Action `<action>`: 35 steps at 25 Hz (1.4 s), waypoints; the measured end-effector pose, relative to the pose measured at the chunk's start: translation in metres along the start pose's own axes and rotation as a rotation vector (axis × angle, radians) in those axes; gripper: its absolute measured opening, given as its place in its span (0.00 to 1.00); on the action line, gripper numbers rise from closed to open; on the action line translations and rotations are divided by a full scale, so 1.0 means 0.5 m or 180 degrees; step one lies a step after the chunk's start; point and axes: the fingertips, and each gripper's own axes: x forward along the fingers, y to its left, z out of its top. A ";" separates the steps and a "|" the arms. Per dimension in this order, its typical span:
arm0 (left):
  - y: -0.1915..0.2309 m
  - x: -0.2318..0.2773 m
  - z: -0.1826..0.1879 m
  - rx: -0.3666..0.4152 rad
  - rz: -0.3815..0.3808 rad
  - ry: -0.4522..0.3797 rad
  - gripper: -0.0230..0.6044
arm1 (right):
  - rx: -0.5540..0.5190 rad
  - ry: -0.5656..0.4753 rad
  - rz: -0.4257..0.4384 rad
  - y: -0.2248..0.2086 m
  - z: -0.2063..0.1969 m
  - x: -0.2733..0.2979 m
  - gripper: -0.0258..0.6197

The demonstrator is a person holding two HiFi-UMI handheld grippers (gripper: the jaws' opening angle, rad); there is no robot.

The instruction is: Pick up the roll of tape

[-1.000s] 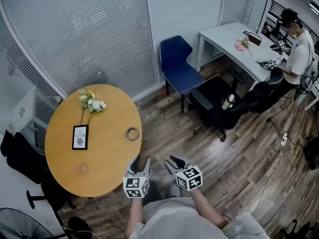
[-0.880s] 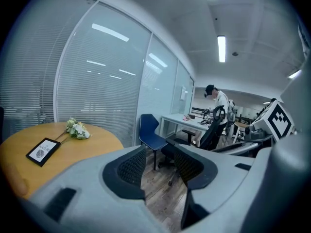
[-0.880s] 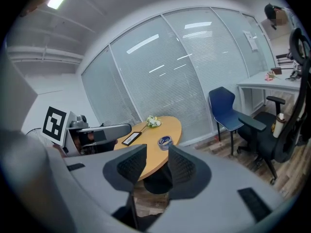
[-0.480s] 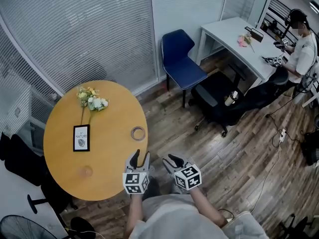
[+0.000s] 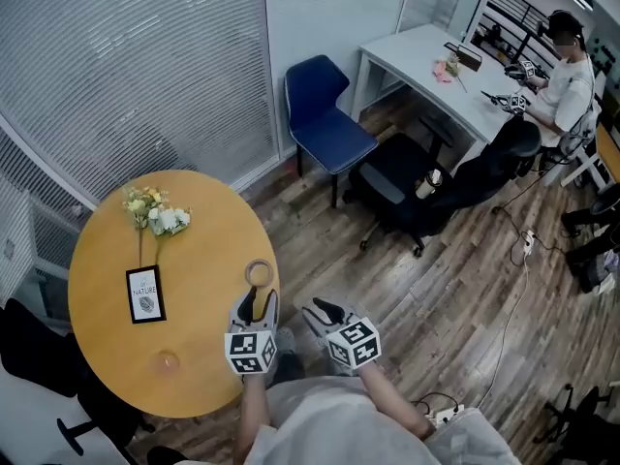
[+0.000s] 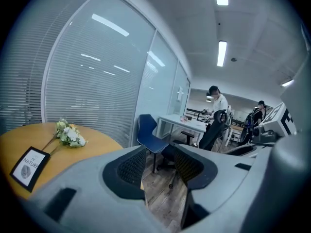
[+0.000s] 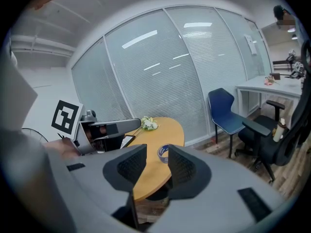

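Observation:
The roll of tape [image 5: 258, 273], a tan ring, lies flat near the right edge of the round wooden table [image 5: 107, 337]. My left gripper [image 5: 258, 303] hovers just short of the roll, over the table's edge, jaws open and empty. To its right, my right gripper [image 5: 320, 310] is over the floor, also open and empty. In the right gripper view the tape roll [image 7: 164, 153] shows through the gap of the right gripper [image 7: 156, 161], with the table [image 7: 160, 130] beyond. In the left gripper view the left gripper [image 6: 158, 164] hides the roll.
On the table lie a small bunch of flowers [image 5: 155, 211], a black-framed card [image 5: 143, 294] and a small clear object [image 5: 167, 361]. A blue chair [image 5: 325, 124] and a black office chair [image 5: 407, 187] stand on the wooden floor. A person [image 5: 567, 76] works at a white desk [image 5: 426, 61].
The view has shifted and the table has come nearer. My left gripper has closed most of the distance to the tape roll. Both grippers stay open.

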 end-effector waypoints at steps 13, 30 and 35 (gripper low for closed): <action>0.098 0.087 0.004 0.0093 -0.0415 0.0270 0.31 | 0.0117 -0.0008 -0.0328 -0.002 0.025 0.064 0.25; 0.184 0.158 -0.022 0.0247 -0.0670 0.0503 0.31 | -0.0018 0.0289 -0.0418 0.007 0.008 0.130 0.25; 0.207 0.165 -0.062 0.0287 -0.0664 0.0679 0.31 | -0.0022 0.0298 -0.0419 0.017 0.004 0.135 0.25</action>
